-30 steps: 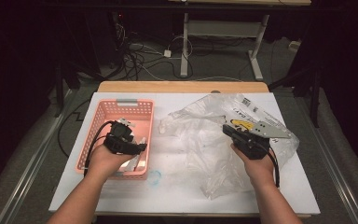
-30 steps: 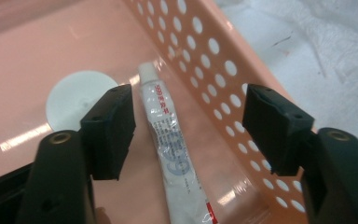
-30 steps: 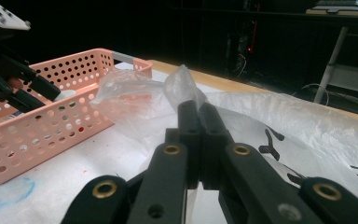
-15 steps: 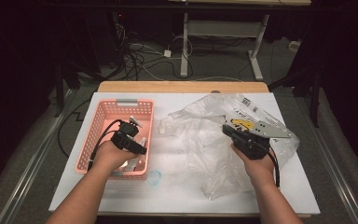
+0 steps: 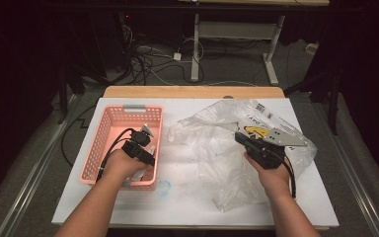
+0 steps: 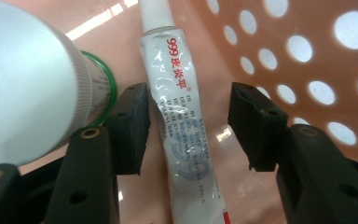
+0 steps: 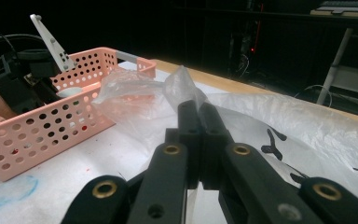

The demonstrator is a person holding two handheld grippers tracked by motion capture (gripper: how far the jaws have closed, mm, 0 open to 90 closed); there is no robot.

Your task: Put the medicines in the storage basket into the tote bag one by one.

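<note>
Left hand (image 5: 121, 165) reaches over the near end of the pink basket (image 5: 109, 129), wrist bent down, so the left gripper (image 5: 139, 150) points down into the basket. Its jaws have just been closing and now stand half wide, one each side of the ointment tube (image 6: 179, 112); the left pad is at or just beside the tube's edge, the right pad is clearly off it, so no grip. The tube lies flat on the basket floor, white ribbed cap pointing away from the gripper; soft glossy white plastic, creased, red and grey print. Just left of the tube inside the basket sits a white screw-cap jar (image 6: 32, 79), ridged lid, green band under it.

Basket is rigid pink plastic, rectangular, with round holes all over its walls.

Right hand (image 5: 271, 173) sits well right of the basket, forearm straight, right gripper (image 7: 198, 109) level and aimed toward the basket. Its jaws are pinched together on a fold of the clear plastic bag (image 5: 217, 148), which bunches up at the fingertips. Bag is thin, crinkled film, translucent, with black print and a yellow mark, spread over the white table (image 5: 177, 207) right of the basket.
</note>
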